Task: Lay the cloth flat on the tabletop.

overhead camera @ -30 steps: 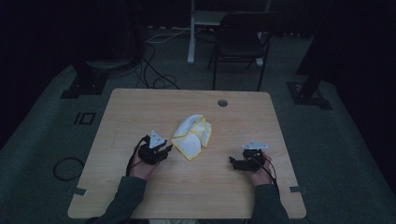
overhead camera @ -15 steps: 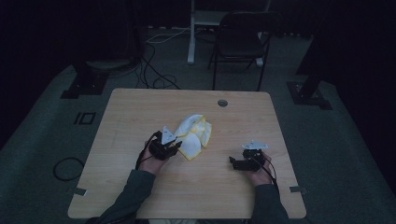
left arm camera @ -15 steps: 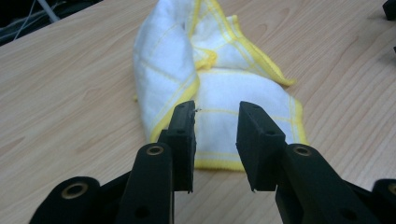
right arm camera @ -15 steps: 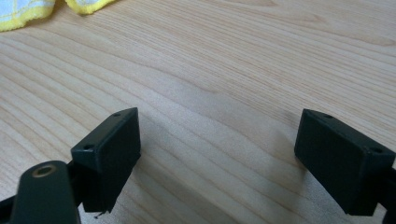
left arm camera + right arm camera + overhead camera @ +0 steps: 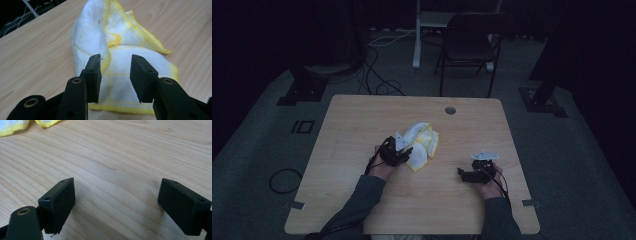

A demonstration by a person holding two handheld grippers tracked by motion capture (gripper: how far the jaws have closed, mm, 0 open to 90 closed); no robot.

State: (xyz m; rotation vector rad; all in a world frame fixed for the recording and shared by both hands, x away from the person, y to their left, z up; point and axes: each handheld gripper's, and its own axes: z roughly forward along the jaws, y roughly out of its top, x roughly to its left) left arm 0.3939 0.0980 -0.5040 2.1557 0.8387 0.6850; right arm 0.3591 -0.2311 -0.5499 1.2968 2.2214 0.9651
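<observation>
My left gripper sits at the near-left edge of the white-and-yellow cloth, which lies crumpled on the wooden table a bit left of centre. In the left gripper view the cloth is right ahead of the jaws: its flat near flap with the yellow hem runs under and between them, and a bunched-up fold rises behind the left-hand jaw, whose tip looks to touch that fold. The jaws have just been opening; they stand apart with cloth showing in the gap, and the pads aren't pressing on it, so no pinch. My right gripper is well apart from the cloth, low over bare tabletop at the right side, jaws spread wide with nothing between them; in the right gripper view, yellow-hemmed bits of the cloth peek in at the top left corner. Nothing stands between either gripper and the cloth. Around: a round cable hole at the table's far edge, a dark folding chair behind the table, cables on the grey floor, a black stand base at far left and another at far right. No brand, label or writing that I can read.
</observation>
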